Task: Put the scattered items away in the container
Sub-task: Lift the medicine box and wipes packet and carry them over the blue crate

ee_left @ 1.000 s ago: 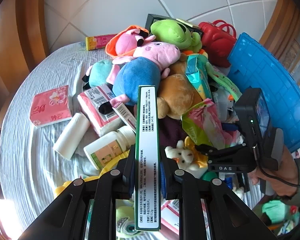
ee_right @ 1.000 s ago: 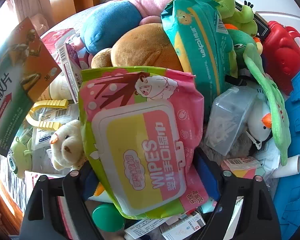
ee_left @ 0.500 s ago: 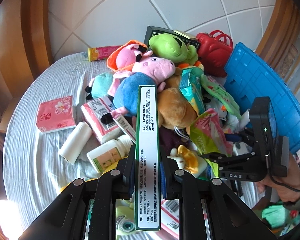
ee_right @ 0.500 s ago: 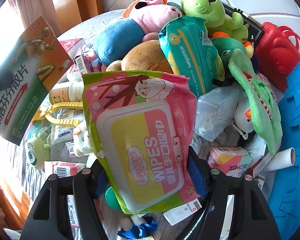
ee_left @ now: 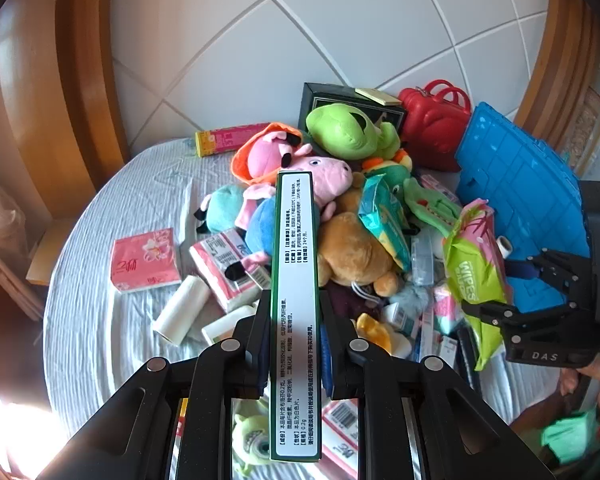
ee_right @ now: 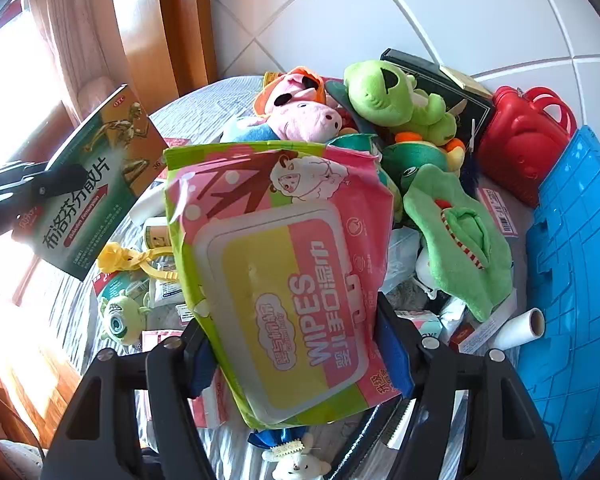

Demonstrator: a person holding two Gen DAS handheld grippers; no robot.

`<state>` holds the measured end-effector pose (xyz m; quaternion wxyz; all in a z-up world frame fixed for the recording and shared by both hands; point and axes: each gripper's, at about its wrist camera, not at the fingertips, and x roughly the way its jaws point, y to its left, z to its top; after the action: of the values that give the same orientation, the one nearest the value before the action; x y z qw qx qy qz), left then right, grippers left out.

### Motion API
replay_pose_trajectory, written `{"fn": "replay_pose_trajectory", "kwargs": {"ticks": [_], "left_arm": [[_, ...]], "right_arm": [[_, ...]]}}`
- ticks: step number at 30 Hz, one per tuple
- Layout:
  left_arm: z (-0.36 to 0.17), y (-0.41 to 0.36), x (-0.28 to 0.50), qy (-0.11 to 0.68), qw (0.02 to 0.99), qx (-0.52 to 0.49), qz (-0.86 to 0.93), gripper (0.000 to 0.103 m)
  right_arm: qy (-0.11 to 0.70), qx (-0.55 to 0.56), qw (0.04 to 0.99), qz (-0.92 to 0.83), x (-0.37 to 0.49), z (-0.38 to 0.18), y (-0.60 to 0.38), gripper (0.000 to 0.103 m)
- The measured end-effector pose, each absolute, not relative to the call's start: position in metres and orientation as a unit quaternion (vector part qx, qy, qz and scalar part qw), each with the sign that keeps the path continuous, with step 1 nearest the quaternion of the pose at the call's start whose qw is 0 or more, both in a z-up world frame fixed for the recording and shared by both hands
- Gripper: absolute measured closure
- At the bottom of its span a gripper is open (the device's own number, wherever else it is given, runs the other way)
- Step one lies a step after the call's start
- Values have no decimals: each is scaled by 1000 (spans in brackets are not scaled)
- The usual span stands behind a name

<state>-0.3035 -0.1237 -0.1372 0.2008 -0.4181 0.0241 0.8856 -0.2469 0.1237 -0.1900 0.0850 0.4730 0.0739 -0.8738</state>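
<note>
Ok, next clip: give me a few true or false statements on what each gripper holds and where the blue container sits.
1. The left gripper is shut on a green medicine box. True.
2. The right gripper holds a plush pig. False: its jaws grip a wipes pack.
3. The blue container lies at the right of the pile. True.
4. The wipes pack already sits in the blue container. False: it is held above the pile.
</note>
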Motion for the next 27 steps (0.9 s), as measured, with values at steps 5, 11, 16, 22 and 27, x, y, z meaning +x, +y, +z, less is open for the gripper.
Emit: {"fn": "replay_pose_trajectory", "kwargs": {"ticks": [5, 11, 16, 22, 27], "left_arm": [[-114, -116, -299, 31, 196, -401, 894, 84], [-94, -106, -291, 37, 193, -386, 901, 84], [-82, -92, -283, 41, 191, -380, 904, 84], [-65, -73, -273, 47, 189, -372, 908, 84], [-51, -52, -265, 52, 188, -364, 911, 84]], "right_arm": [[64, 458, 81, -883, -238, -167, 137, 37], [52, 439, 80, -893, -226, -146, 151, 37], [44, 425, 80, -900, -216, -130, 165, 37], [33, 407, 81, -909, -203, -108, 185, 37], [27, 395, 88, -914, -193, -95, 203, 37]]}}
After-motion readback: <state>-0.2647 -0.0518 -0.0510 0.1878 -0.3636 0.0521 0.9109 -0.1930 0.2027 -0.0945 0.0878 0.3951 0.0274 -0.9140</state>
